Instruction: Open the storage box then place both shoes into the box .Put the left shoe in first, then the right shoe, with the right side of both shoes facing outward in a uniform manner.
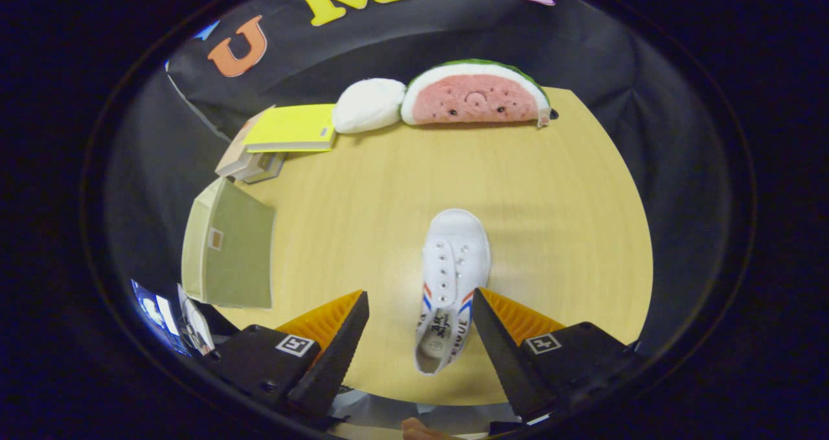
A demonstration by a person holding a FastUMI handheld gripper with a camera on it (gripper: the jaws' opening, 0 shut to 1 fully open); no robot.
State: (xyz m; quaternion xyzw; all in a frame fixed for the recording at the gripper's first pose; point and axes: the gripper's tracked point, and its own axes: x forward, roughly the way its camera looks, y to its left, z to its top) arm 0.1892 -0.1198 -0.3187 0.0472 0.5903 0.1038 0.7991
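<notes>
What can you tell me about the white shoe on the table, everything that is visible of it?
The white shoe looks like a canvas sneaker with metal eyelets, no laces visible, and red and blue stripes on both sides near the opening. It lies sole down on the wooden table, toe pointing away, heel end between the fingers of the open gripper. Neither finger seems to touch it.

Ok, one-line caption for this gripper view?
Open gripper straddles white canvas shoe on wooden table, olive fabric storage box beside it.
</notes>
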